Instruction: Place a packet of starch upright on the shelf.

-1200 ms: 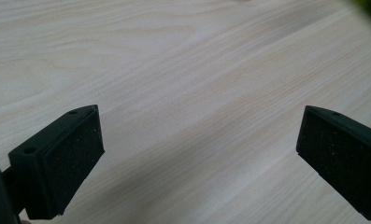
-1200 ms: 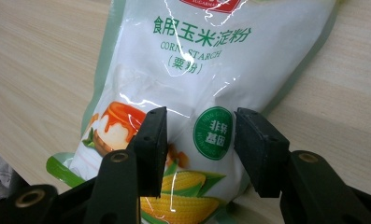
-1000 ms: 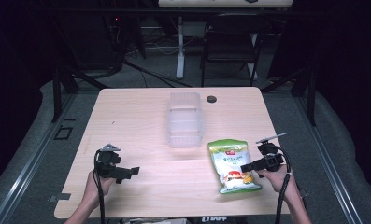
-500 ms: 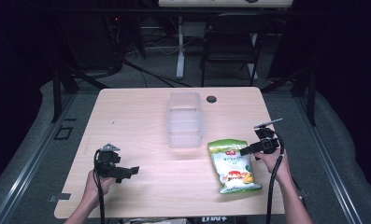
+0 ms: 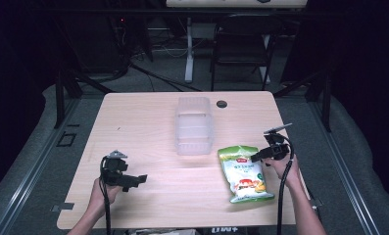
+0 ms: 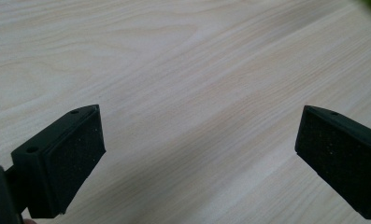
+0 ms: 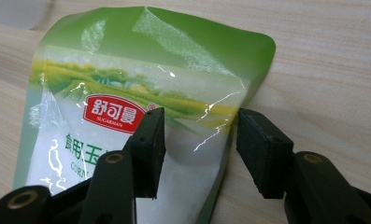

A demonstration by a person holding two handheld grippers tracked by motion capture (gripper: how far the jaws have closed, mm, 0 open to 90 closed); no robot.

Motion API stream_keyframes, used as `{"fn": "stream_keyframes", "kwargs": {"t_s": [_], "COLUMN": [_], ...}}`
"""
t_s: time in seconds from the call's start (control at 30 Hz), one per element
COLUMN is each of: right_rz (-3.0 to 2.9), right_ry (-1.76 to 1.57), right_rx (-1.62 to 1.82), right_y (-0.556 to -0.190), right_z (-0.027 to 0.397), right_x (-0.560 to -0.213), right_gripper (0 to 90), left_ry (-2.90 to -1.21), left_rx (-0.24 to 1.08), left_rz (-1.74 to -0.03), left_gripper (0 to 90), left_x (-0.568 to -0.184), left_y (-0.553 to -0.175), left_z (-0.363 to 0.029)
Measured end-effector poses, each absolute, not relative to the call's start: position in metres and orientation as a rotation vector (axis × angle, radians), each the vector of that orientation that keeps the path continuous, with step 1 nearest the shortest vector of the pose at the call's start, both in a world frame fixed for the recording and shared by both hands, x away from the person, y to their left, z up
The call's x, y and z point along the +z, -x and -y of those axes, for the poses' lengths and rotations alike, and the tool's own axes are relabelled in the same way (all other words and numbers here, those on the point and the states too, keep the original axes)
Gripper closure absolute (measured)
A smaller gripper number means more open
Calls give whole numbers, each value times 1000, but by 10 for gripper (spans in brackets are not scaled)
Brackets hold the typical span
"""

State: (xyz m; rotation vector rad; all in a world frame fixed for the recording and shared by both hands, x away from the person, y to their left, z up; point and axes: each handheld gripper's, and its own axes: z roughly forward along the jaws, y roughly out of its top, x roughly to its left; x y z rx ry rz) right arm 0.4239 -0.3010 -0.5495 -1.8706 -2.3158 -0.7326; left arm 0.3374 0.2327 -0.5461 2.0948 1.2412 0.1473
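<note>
I have moved the right gripper (image 5: 256,157) away from the near right side of the worktop (image 5: 143,122), toward the far end of the green bag (image 5: 243,172). Its jaws have just been closing. They now straddle the bag's right edge near the top corner, with one jaw over the printed face and one beside the edge.

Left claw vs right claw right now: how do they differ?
The left claw gapes wide over bare table; the right claw, its jaws just closing, stands narrower astride the green bag's edge. Nothing sits between the left claw's jaws; the bag's edge sits between the right's, apparently not yet pinched. Both are black, hand-held and low over the table.
</note>
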Motion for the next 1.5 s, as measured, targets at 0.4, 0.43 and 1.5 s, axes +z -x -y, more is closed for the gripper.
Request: {"fn": "stream_keyframes", "kwargs": {"t_s": [0.4, 0.43, 1.5], "right_rz": [2247, 2240, 2284], "right_ry": [1872, 1868, 1724], "right_rx": [-757, -769, -1117], "right_y": [-423, -423, -395], "right_z": [303, 305, 310], "right_x": [-556, -557, -517], "right_gripper": [785, 797, 896], "left_ry": [-2090, -2090, -2067], "left_rx": [151, 151, 176], "left_rz": [-1245, -1245, -1181], "left_gripper": [22, 22, 21], "left_x": [-546, -546, -542], "left_y": [-337, -337, -334], "left_z": [-233, -233, -235]}}
